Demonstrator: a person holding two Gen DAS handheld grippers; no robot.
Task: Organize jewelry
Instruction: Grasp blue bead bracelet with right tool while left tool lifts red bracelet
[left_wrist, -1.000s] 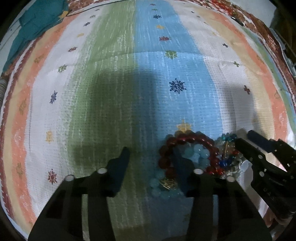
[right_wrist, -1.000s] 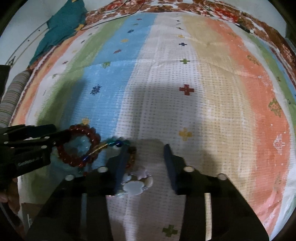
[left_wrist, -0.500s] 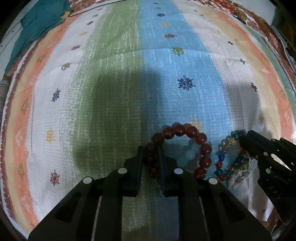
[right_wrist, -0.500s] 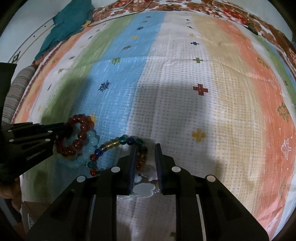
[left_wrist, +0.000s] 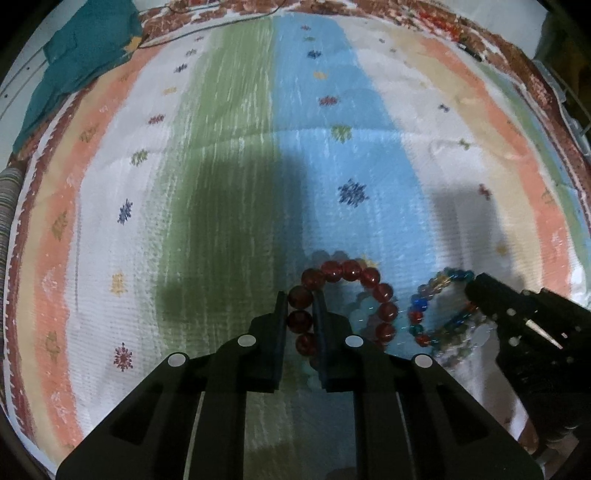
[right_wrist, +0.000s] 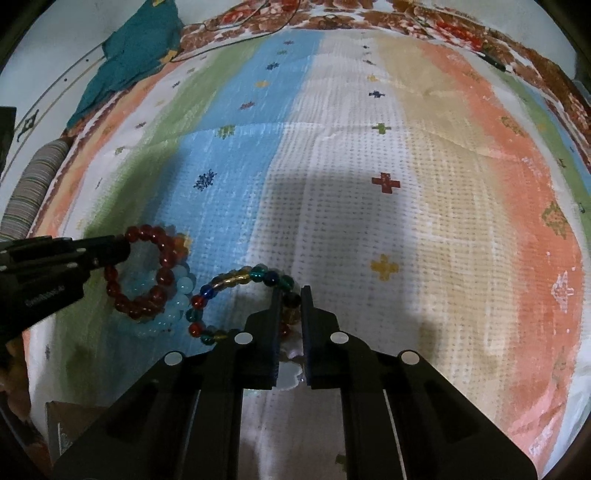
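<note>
While both tools were low over the striped bedspread, the left gripper was noted clamped on the dark red bead bracelet; its loop extended forward and to the right of the fingers, over a pale blue bracelet. The right gripper was recorded pinched on the multicoloured bead bracelet, whose loop ran out to its left, toward the red 1. The 2 held loops were seen just beside each other, apparently apart. A white flower-shaped piece was noted beneath the right fingers. Separation by outward pulls was judged likely next.
</note>
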